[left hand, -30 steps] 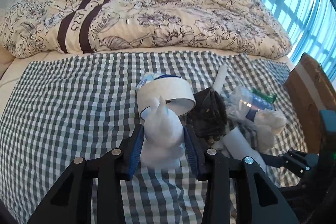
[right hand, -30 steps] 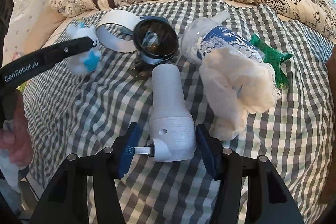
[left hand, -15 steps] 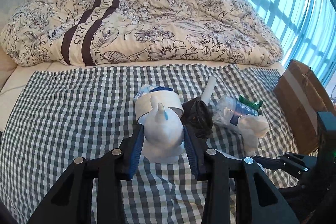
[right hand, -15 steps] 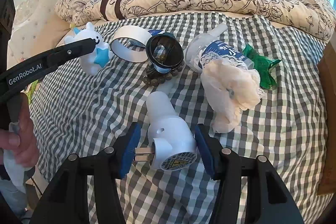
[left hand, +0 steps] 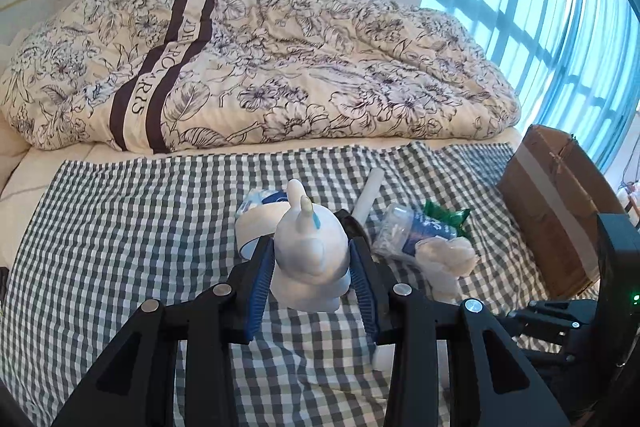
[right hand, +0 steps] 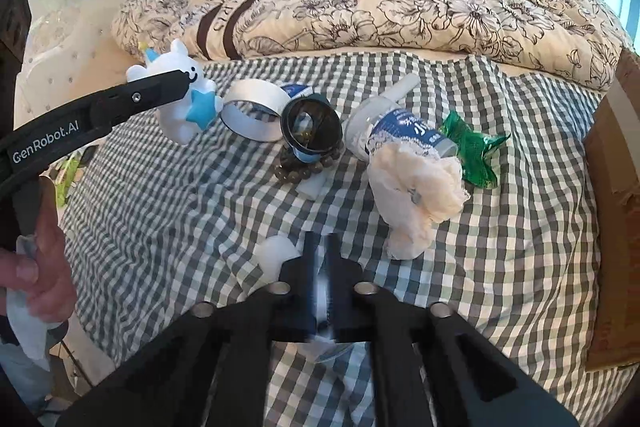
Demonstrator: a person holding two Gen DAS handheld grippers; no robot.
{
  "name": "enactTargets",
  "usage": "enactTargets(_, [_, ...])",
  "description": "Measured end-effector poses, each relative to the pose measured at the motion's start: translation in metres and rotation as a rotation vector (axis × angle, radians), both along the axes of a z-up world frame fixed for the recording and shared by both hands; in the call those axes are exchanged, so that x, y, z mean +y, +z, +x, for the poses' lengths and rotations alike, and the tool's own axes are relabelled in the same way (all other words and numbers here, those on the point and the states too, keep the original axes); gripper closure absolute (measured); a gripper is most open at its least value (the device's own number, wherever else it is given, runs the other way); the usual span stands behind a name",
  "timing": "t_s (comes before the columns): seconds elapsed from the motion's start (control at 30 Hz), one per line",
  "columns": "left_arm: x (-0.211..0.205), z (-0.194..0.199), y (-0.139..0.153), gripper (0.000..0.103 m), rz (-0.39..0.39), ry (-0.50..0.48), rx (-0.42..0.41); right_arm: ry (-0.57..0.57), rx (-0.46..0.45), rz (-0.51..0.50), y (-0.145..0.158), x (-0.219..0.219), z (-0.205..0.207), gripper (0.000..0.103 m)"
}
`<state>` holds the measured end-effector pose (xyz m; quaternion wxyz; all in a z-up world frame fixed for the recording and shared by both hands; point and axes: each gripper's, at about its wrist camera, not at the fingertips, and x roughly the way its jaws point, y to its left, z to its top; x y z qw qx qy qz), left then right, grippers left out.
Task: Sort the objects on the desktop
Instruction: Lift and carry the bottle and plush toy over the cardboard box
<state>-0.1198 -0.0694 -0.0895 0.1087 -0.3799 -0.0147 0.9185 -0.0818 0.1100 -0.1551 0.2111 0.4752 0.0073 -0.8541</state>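
Note:
My left gripper (left hand: 311, 253) is shut on a white figurine with a blue star (left hand: 308, 259) and holds it above the checked cloth (left hand: 120, 247). The right wrist view shows that figurine (right hand: 180, 99) up at the left. My right gripper (right hand: 320, 253) is blurred, its fingers almost together. The white plug adapter (right hand: 276, 255) shows left of and under them, not between the pads. On the cloth lie a tape roll (right hand: 252, 115), a black round lens (right hand: 312, 125), a bead bracelet (right hand: 296, 171), a crushed bottle (right hand: 400, 131), crumpled tissue (right hand: 416, 187) and a green wrapper (right hand: 472, 151).
A flowered quilt (left hand: 260, 67) is heaped along the far side of the bed. A cardboard box (left hand: 552, 195) stands at the right edge. A person's hand (right hand: 36, 267) holds the left gripper's handle at the lower left.
The left gripper has lifted the figurine up and away from the tape roll. The right gripper's fingers, wide around the adapter before, have come nearly together, and the adapter now sits beneath them.

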Motion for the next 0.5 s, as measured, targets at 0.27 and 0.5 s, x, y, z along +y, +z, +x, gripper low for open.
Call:
enactTargets(0.27, [0.003,0.005,0.01,0.064,0.004,-0.005,0.018,-0.001,-0.074,0.01,-0.017,0.009,0.001,0.031])
enactTargets(0.5, [0.005,0.007,0.007,0.064,0.009,-0.011,0.012,0.095,-0.108,0.13,-0.048,-0.009,0.001,0.02])
